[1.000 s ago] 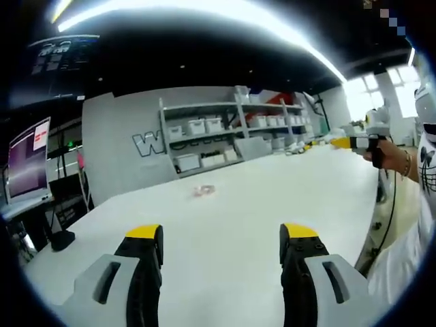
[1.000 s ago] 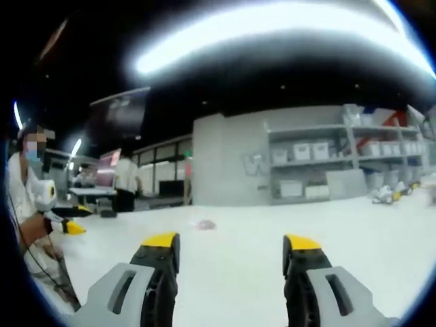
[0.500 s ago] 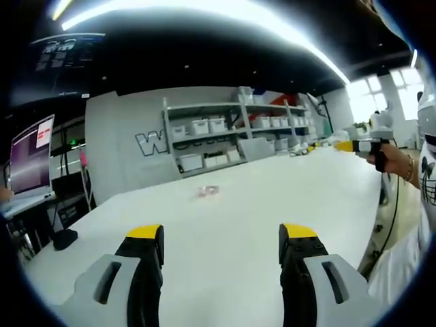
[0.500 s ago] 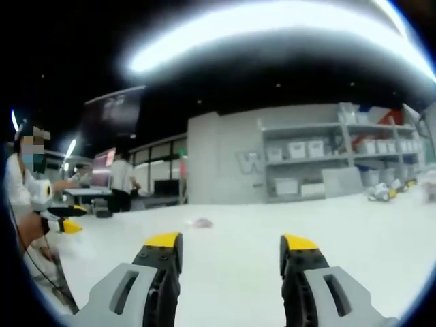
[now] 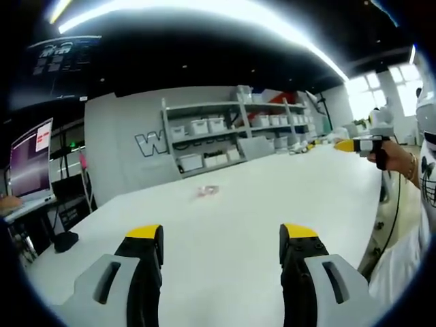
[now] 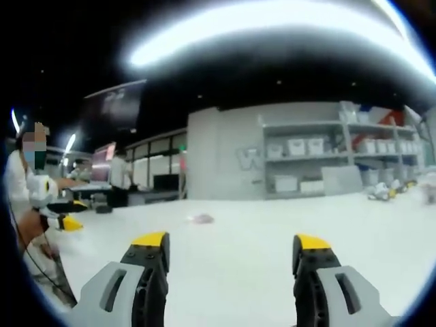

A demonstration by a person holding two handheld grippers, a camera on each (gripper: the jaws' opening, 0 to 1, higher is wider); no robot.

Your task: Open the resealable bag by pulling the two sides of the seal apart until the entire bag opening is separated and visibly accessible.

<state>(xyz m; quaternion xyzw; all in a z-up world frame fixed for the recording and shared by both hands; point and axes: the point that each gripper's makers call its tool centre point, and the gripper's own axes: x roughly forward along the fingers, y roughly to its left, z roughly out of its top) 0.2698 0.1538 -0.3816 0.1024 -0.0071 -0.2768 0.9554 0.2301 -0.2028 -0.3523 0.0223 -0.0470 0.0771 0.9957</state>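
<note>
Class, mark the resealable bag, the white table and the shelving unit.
resealable bag [image 5: 206,191], left gripper view, its middle.
white table [image 5: 286,194], left gripper view, bare top.
shelving unit [image 6: 306,170], right gripper view, middle shelf.

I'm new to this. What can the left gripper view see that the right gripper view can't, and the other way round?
Left gripper view alone: a lit monitor at the left edge, bright windows at the far right, and the right gripper held in a hand over the table's right side.

Right gripper view alone: the left gripper at the left edge, and a person standing by desks in the background.

Both: the white table, a small bag lying far out on it, untouched, grey shelving with white bins, and open jaws in front.
</note>
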